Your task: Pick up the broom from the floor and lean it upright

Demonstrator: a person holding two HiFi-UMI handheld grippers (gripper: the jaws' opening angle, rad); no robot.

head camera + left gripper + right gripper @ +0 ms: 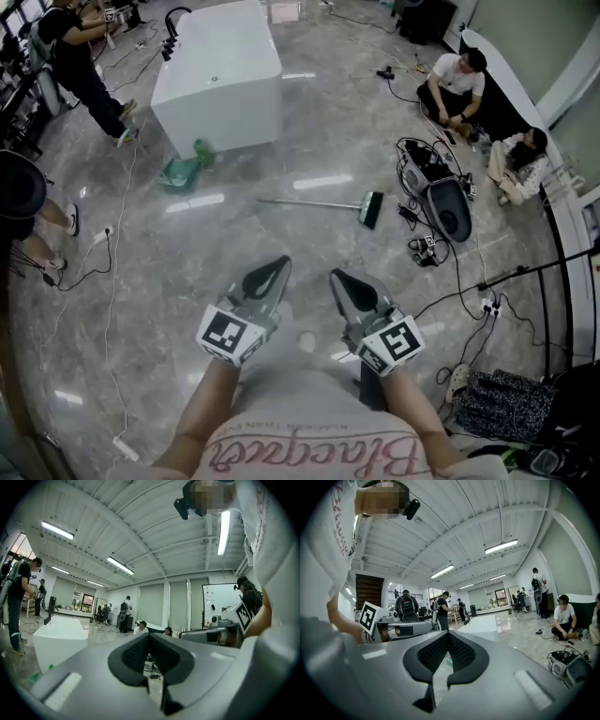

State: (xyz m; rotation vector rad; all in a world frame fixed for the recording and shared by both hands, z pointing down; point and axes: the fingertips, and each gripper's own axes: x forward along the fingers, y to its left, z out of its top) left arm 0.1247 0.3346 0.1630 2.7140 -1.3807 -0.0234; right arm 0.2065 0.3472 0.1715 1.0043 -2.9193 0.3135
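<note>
Nothing of the task is done yet, as far as these views show. The broom (319,203) lies flat on the grey marble floor (234,244) just right of centre in the head view, its thin handle running leftward and its dark bristle head at the right end, near a tangle of cables and equipment (433,192). It is well apart from both grippers, which sit low in the frame, close to the person's body. The left gripper (274,274) and the right gripper (345,284) point up the frame, roughly toward the broom, side by side and not touching. In the left gripper view the left gripper (149,637) has its jaws together at the tips with nothing between them, only distant floor showing through the gap behind the pads. The right gripper view shows the same: the right gripper (449,637) is closed and empty. What is left, then, is all of it: getting to the broom, opening a gripper, taking the handle, lifting it and standing it against something. The large white worktop (220,70) at the upper left, with a green dustpan (183,172) at its foot, looks a likely surface to lean it on, though that is only a guess.
</note>
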